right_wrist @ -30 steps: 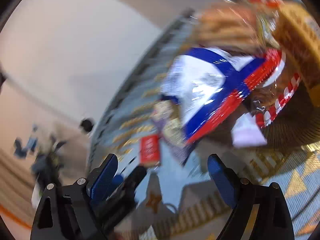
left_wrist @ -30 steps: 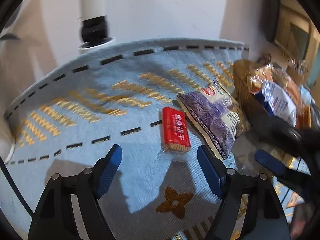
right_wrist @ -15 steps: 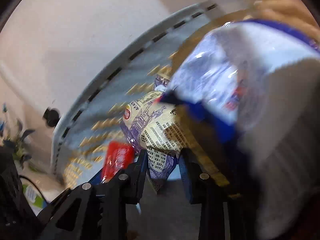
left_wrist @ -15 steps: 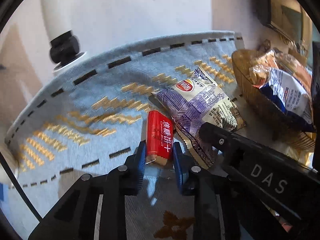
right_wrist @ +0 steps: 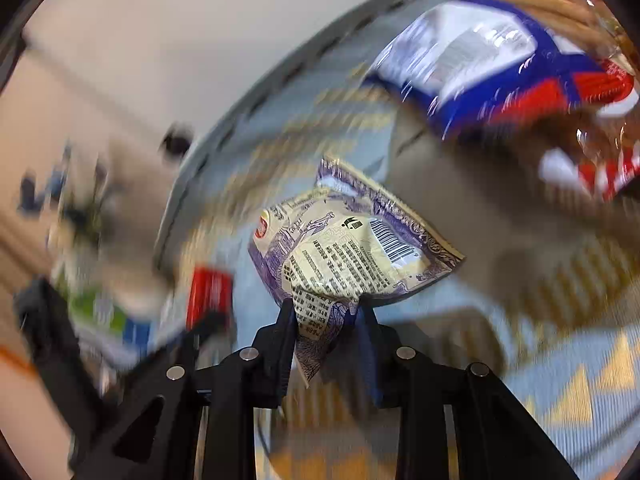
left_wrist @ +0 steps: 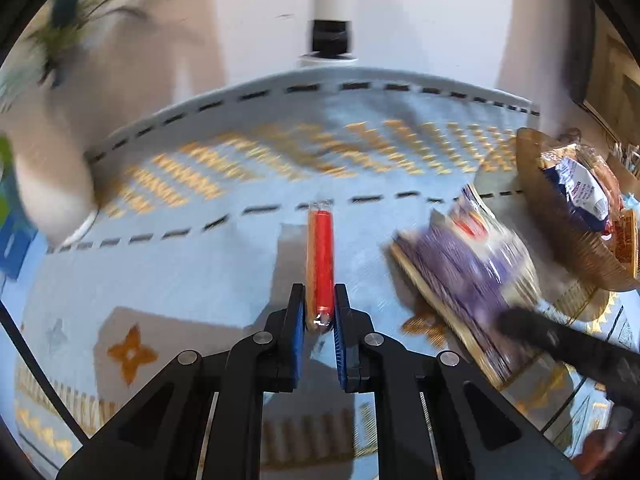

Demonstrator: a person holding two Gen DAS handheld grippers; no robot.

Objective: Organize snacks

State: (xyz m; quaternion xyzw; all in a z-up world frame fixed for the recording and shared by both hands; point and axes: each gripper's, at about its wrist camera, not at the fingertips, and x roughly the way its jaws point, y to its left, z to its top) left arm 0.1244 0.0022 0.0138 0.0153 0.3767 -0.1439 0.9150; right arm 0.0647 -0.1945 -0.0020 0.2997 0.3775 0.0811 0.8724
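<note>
As both packets were raised clear of the blue patterned cloth (left_wrist: pixel 168 280), each gripper was found pinching a snack, whereas half a second earlier the same two items had lain flat on that cloth with the fingers only closing around them. Nearest the left camera, the left gripper (left_wrist: pixel 320 312) was seen with its blue pads pressed against the narrow sides of the red biscuit packet (left_wrist: pixel 320 256), which was held edge-on and pointed away from the lens, its shadow thrown on the cloth beneath. Nearest the right camera, the right gripper (right_wrist: pixel 326 320) was closed on a crumpled lower corner of the purple chip bag (right_wrist: pixel 348 252), the rest of the bag being left to hang forward with its barcode side shown. A little farther off in the left view, the same purple bag was recorded as a blurred shape above the cloth, with the dark body of the right tool below it. Beyond it, at the right edge, the woven basket (left_wrist: pixel 560 240) was shown already holding a blue and white packet (left_wrist: pixel 580 188) among other wrapped snacks. Farthest away, a white post with a black collar (left_wrist: pixel 330 36) stood past the cloth's dashed border. From these positions, the pick-up step was judged complete for both items, and transfer toward the basket was judged the likely remaining step.
</note>
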